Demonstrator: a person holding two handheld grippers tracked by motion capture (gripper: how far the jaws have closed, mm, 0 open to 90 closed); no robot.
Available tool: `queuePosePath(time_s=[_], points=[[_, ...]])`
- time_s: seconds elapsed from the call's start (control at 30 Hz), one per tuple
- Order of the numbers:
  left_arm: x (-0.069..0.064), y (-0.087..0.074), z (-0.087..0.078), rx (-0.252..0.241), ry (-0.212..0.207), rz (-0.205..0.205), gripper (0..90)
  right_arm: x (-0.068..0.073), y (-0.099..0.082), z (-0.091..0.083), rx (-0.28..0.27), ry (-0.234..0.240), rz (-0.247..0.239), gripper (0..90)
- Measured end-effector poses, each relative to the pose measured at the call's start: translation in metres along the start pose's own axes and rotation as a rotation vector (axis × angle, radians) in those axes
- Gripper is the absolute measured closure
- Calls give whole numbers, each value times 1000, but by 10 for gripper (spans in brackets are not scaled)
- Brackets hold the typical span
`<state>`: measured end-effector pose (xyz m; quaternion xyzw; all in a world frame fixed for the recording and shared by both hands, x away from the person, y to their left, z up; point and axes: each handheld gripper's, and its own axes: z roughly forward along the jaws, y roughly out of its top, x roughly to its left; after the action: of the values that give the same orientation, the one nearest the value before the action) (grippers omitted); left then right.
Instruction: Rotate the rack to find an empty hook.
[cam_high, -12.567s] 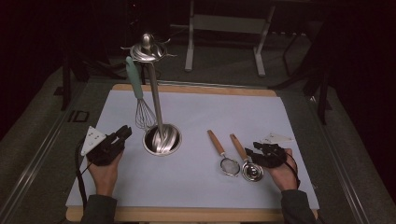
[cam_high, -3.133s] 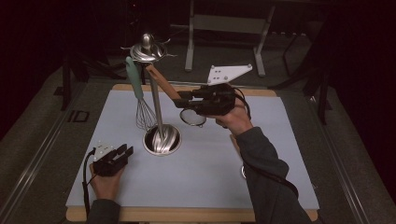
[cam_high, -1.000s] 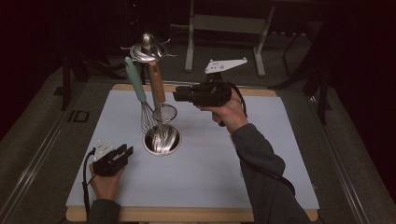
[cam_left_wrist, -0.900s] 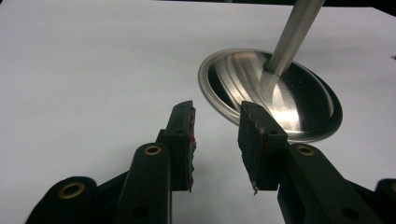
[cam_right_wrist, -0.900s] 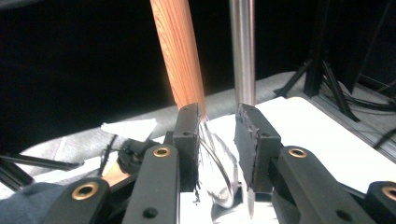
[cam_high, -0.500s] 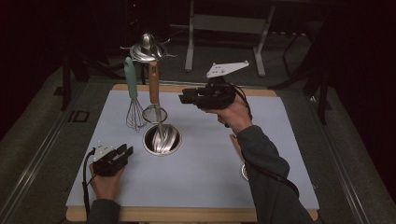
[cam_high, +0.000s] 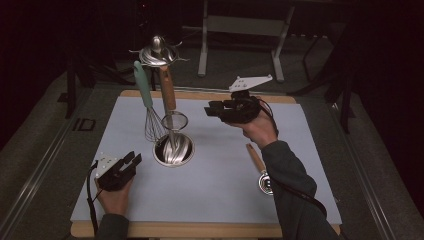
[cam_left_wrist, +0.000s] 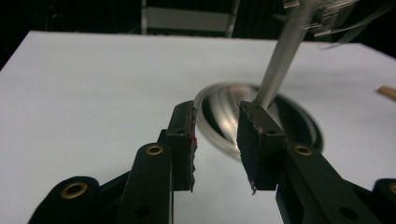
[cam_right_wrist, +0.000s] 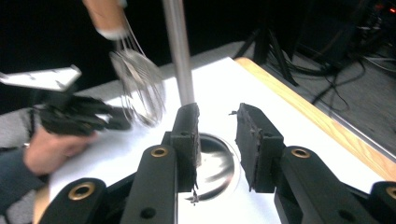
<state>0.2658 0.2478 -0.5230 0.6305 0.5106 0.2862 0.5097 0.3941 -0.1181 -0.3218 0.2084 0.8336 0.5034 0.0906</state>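
Jaws of the right gripper (cam_high: 212, 110) are standing parted and empty, having released the wooden-handled strainer (cam_high: 170, 107), which is now hanging from the steel rack (cam_high: 172, 150) at the gripper's nine o'clock. Left gripper (cam_high: 131, 161) is resting released, its jaws easing inward. Right gripper view is showing the strainer's wire mesh (cam_right_wrist: 140, 86) blurred.

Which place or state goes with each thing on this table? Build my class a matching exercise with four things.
Things:
1. whisk
2. wooden-handled utensil
3. left gripper
4. right gripper

Places or states:
a. lying flat on the mat
b. raised beside the rack, jaws open
c. hanging from the rack, teal handle
d. low by the mat's near left corner, jaws open

Pairs: 1-c, 2-a, 3-d, 4-b.

The right gripper's jaws have just been opening, and nothing is between them.
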Motion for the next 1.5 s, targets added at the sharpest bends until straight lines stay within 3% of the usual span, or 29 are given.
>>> queuePosePath(time_s=[0.33,0.5,0.57,0.67,0.9,1.0,1.1,1.3,1.5], points=[[-9,32,-18,-87,-61,-27,695,7,-20,-1,122,-118,-93,652],[-11,46,-22,-116,-82,-45,712,9,-30,0,140,-120,-84,648],[-12,58,-24,-129,-90,-53,719,11,-40,3,173,-128,-92,654],[-15,72,-25,-133,-100,-24,721,12,-51,7,200,-160,-94,664],[-23,105,-31,-206,-109,14,729,13,-74,11,266,-214,-101,673],[-25,113,-33,-236,-108,18,749,12,-85,10,266,-223,-86,659],[-29,130,-38,-302,-142,32,782,9,-98,10,270,-233,-59,649],[-39,154,-41,-365,-182,92,872,8,-122,11,253,-239,-18,603],[-41,170,-41,-411,-217,119,900,10,-138,7,259,-253,-29,585]])
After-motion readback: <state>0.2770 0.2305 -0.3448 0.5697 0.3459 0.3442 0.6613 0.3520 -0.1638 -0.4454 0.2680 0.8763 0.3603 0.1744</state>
